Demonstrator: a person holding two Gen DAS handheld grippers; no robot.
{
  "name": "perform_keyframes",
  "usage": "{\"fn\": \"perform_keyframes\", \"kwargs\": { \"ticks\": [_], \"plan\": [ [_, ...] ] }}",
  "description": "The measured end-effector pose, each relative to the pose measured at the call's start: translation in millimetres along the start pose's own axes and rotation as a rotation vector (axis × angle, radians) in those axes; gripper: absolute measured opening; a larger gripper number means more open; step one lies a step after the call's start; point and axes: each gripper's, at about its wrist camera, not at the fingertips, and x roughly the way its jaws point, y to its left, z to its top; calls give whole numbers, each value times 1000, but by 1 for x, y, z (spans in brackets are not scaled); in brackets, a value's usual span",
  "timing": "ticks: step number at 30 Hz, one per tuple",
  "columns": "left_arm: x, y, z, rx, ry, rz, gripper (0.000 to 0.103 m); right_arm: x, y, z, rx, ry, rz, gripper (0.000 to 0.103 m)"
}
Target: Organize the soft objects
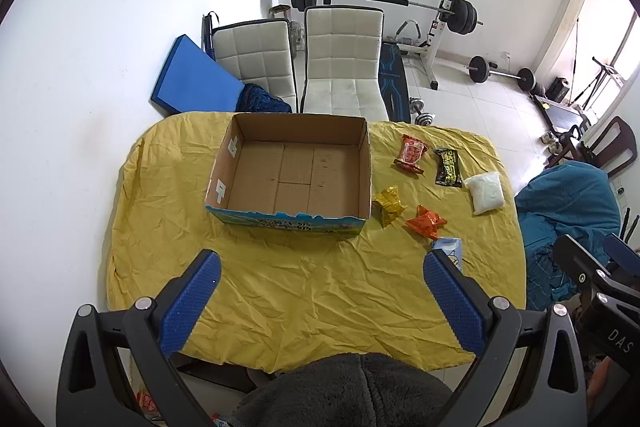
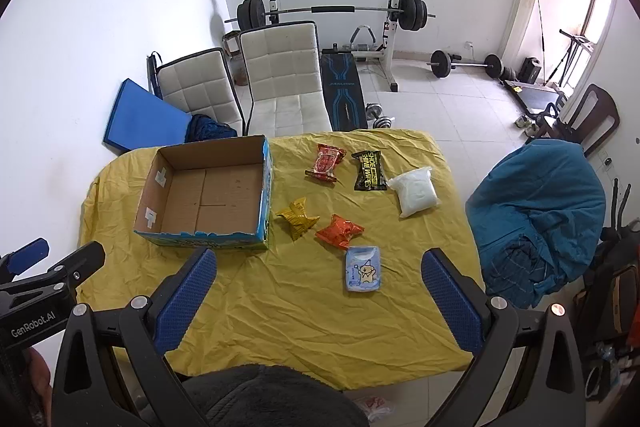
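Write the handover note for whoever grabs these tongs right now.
Left tongs: open, empty, above the near table edge, facing the box.
Right tongs: open, empty, above the near edge, right of the box.
Box: on the yellow cloth, left side, nothing in it.
Packets, all on the cloth right of the box: yellow packet nearest the box, orange packet, blue pack closest to the right tongs, red packet, black wipes, white bag farthest right.
Done: nothing packed.
Left: all six into the box; the blue pack looks the easiest start.
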Motion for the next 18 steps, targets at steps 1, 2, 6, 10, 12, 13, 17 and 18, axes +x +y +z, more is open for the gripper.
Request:
{"fn": "perform_keyframes", "kwargs": {
  "ticks": [1,2,6,10,12,13,17,18],
  "plan": [
    [0,-1,0,0,0,1,103,1,-1,0,1,-2,0,103],
    [0,1,0,-2,-1,0,103,1,-2,0,1,-3,0,103],
    [0,1,0,-3,-1,0,103,2,-4,0,0,-5,1,103],
    [-1,1,0,-8,-8,1,103,3,-5,-1,-2,1,5,103],
    [-1,2,0,-9,-12,4,103,3,-5,-1,-2,1,8,103],
    [-1,3,-1,-10,-15,4,103,3,-5,0,-3,0,6,103],
    [-4,7,-1,-16,-27,8,103,0,-4,0,-3,-10,1,103],
    [-4,7,-1,-18,-30,7,103,0,-4,0,-3,-12,1,103]
  ]
}}
